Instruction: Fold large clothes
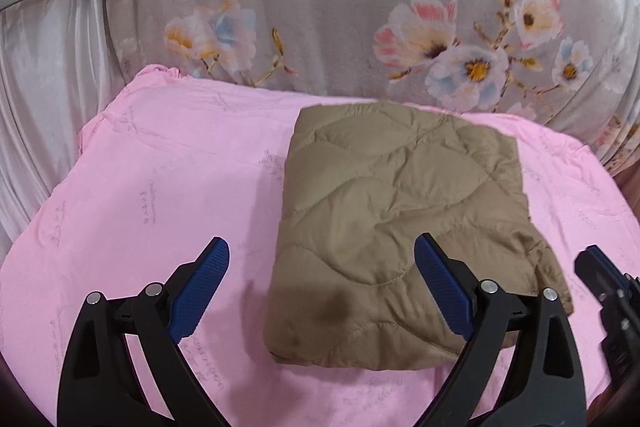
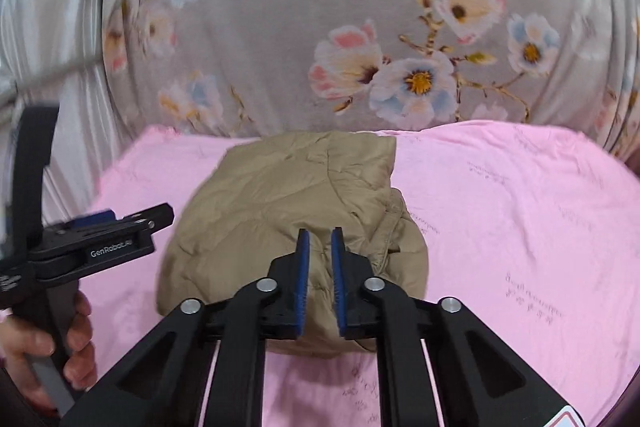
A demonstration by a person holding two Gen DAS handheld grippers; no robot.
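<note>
A tan quilted jacket [image 1: 396,227], puffy and stitched in wavy lines, lies folded into a thick, roughly square bundle on a pink sheet [image 1: 160,187], nearer the sheet's far edge than its near edge. The sheet is smooth, soft cloth with faint printed script. Beyond its far edge rises a grey floral fabric [image 1: 340,7] with pale pink, blue and yellow blossoms, and at the far left corner hangs a shiny, pleated silvery curtain [image 1: 48,67]. The left gripper [image 1: 320,291], black with ribbed blue pads, has its jaws spread wide and holds nothing; it hovers over the bundle's near left corner. The right gripper [image 2: 320,283] has its jaws nearly together with a narrow gap between the pads, above the bundle's near edge, gripping nothing visible. A hand [image 2: 60,347] wraps the left gripper's handle.
</note>
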